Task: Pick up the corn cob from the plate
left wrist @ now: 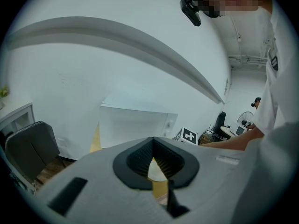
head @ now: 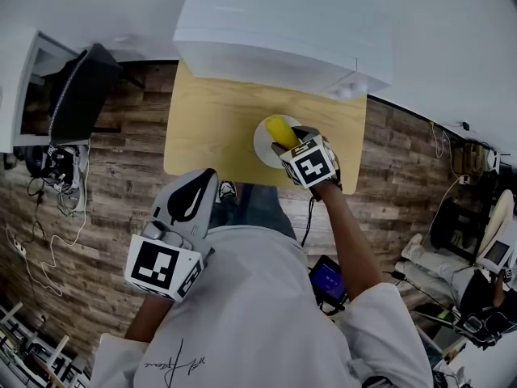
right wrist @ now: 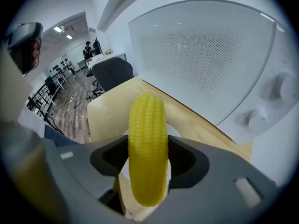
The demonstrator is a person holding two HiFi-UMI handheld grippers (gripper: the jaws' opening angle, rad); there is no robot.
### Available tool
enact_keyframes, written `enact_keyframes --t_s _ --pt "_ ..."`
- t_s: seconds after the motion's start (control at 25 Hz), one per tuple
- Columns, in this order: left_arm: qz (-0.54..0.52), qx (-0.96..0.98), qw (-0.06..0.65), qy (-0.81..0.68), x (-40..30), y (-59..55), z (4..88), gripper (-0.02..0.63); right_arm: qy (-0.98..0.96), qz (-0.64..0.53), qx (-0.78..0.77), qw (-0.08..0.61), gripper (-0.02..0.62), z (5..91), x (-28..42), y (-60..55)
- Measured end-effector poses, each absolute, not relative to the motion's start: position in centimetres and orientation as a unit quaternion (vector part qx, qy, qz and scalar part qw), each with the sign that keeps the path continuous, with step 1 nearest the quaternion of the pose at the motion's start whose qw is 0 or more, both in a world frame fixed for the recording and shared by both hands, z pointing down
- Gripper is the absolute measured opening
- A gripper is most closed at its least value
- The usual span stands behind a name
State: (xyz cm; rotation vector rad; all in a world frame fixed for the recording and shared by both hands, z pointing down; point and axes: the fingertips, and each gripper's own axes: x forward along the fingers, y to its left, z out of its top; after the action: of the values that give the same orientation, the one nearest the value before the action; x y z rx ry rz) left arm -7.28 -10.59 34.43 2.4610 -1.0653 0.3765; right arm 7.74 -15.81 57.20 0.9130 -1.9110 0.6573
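Right claw (right wrist: pixel 148 157) closed on the corn cob (right wrist: pixel 147 139), dark pads pressing its two flanks about mid-length; the cob stands on end along the jaws, top poking well past the tips, lower end hanging below the pads. Grasp made, then: the main part of the job looks done. What's left, by my reading, is getting it clear. In the head view the cob sits directly over the white plate (head: pixel 261 145), and I can't tell whether it has left the surface or rests on it (white shows either side of it below the pads in the right gripper view, no clear gap). Cob itself: bright, even yellow, neat straight rows of kernels, rounded blunt end, slightly glossy; likely firm, and the ribbing should give the pads purchase. Plate lies near the front edge of the pale wood table (head: pixel 210 128), a white appliance (head: pixel 283 23) with two knobs behind it. Left claw (left wrist: pixel 154 160) shut on nothing, held back near the body, well apart from the plate.
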Motion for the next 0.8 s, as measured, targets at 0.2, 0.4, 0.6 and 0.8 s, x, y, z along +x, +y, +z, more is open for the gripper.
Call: enact_keyframes --t_s 0.2,0.4,0.6,0.8 --pt "0.134 0.889 0.213 -0.382 -7.2 -10.5 34.4 -0.006 -0.775 0.262 0.375 0.436 0.264 56.4 7.7 -15.7" --pt "0.131 0.891 0.211 -0.380 -7.2 -10.5 34.2 -0.006 -0.778 0.263 0.384 0.422 0.264 55.3 7.6 -15.7" --pt "0.130 0.891 0.212 -0.380 -7.4 -10.6 34.2 -0.006 -0.782 0.261 0.393 0.408 0.264 54.2 7.4 -15.6" --pt "0.127 0.892 0.214 -0.377 -7.3 -10.6 34.3 -0.006 -0.785 0.259 0.401 0.394 0.264 53.0 7.3 -15.5"
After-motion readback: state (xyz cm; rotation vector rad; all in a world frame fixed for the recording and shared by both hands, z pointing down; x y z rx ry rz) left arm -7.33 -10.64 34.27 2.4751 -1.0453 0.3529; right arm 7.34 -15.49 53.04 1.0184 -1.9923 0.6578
